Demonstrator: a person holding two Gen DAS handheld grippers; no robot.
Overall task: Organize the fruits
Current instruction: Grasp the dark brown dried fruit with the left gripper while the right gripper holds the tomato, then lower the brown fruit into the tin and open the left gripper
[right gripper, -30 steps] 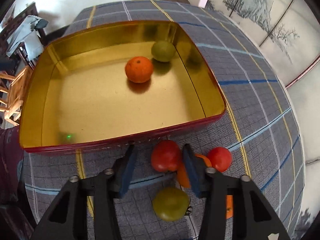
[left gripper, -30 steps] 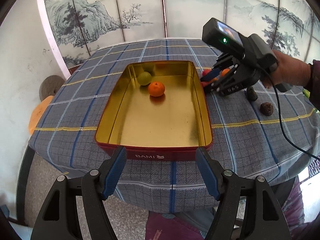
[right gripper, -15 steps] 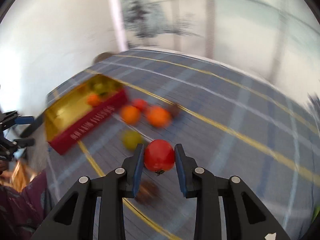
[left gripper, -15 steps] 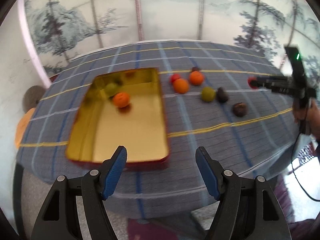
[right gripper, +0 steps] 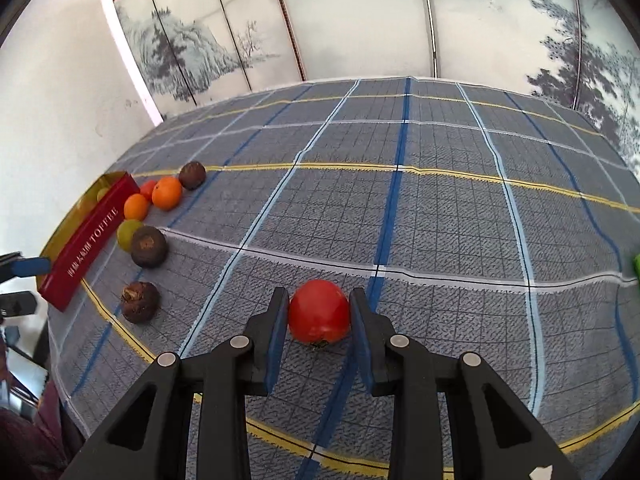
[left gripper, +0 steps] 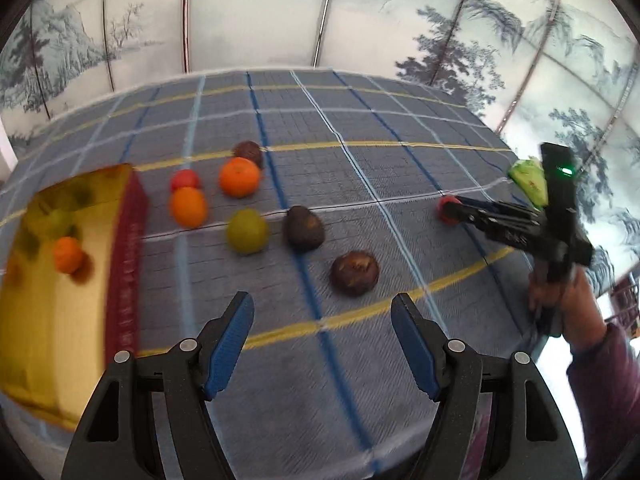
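My right gripper (right gripper: 319,312) is shut on a red tomato (right gripper: 319,310) and holds it low over the checked tablecloth; it also shows at the right of the left wrist view (left gripper: 448,209). My left gripper (left gripper: 322,340) is open and empty above the cloth, near a dark brown fruit (left gripper: 354,272). The gold tin (left gripper: 60,272) with red sides holds an orange (left gripper: 68,254) and a green fruit. Beside it lie two oranges (left gripper: 239,176) (left gripper: 188,206), a small red tomato (left gripper: 184,179), a green fruit (left gripper: 247,231) and two more dark fruits (left gripper: 303,227) (left gripper: 249,152).
A green object (left gripper: 530,178) lies at the table's right edge. A painted folding screen (right gripper: 360,20) stands behind the table. The tin's red side reads TOFFEE (right gripper: 90,240) in the right wrist view.
My right gripper took the red tomato from beside the tin and carried it far right across the table. My left gripper swung right, away from the tin, toward the loose fruit.
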